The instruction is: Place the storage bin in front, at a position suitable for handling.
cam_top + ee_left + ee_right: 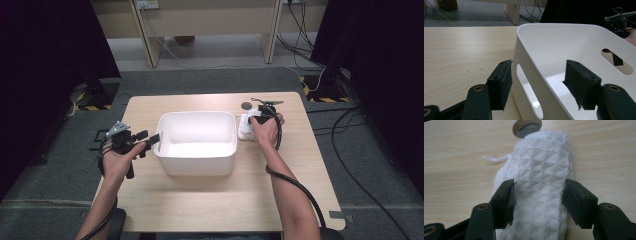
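Note:
A white plastic bin (pixel 196 150) with slot handles stands mid-table. My left gripper (pixel 151 138) is at its left wall. In the left gripper view the gripper (pixel 539 76) is open and straddles that wall (pixel 531 72), one jaw outside and one inside the bin. A rolled white waffle-weave cloth (pixel 244 131) lies on the table just right of the bin. My right gripper (pixel 253 120) is over it. In the right gripper view the cloth (pixel 541 167) sits between the open jaws of the gripper (pixel 539 198), with both pads at its sides.
A small round grey disc (pixel 246 105) is set in the light wooden tabletop (pixel 210 200) just beyond the cloth, and the disc (pixel 527 127) lies at the cloth's far end. Cables trail off the right edge. Grey carpet and dark curtains surround the table.

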Motion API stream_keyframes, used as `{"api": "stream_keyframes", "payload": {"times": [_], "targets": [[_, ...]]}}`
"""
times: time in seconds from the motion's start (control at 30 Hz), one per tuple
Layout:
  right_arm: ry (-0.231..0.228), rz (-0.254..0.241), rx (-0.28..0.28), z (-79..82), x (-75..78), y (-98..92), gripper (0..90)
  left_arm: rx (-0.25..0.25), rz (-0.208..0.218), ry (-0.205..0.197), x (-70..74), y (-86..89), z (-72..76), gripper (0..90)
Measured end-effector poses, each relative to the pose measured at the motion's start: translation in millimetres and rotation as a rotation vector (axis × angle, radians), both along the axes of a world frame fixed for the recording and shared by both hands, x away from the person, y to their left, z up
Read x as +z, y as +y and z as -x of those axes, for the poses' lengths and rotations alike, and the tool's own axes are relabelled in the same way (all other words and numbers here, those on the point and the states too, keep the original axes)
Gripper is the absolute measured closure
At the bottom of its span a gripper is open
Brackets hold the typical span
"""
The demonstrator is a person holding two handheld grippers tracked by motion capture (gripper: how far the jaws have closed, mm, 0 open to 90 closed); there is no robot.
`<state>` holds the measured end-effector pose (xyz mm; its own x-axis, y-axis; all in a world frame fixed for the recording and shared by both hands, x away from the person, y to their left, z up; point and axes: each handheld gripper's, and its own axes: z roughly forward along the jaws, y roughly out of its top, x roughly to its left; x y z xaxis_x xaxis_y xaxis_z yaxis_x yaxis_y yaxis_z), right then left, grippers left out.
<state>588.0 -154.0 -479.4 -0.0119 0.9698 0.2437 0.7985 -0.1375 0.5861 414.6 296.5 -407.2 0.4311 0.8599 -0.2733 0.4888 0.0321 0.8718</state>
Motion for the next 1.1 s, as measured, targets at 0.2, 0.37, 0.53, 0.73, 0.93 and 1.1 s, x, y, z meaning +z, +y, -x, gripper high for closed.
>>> {"api": "stream_keyframes", "payload": {"times": [0.2,0.37,0.53,0.73,0.93,1.1], "targets": [[0.026,0.006,0.0,1.9,-4.6,2.2,40.5,-0.002,-0.005,0.006,-1.3,-0.3,0.1,38.3],[0.047,0.033,0.016,1.0,-9.8,6.4,38.0,0.002,-0.003,0.007,-2.2,0.1,0.0,38.3],[0.034,0.066,0.026,1.7,-12.5,7.6,42.3,0.001,-0.004,0.001,-0.2,0.2,1.2,38.4],[0.057,0.059,0.026,4.2,-10.6,2.4,64.8,0.003,-0.008,-0.013,2.0,0.0,4.2,38.4],[0.084,0.028,0.032,4.6,-8.5,2.1,74.8,0.001,-0.008,-0.012,1.6,-1.6,5.0,38.5],[0.116,0.002,0.028,6.2,-5.4,1.2,78.7,-0.003,-0.011,-0.031,5.6,-4.2,7.4,38.7]]}}
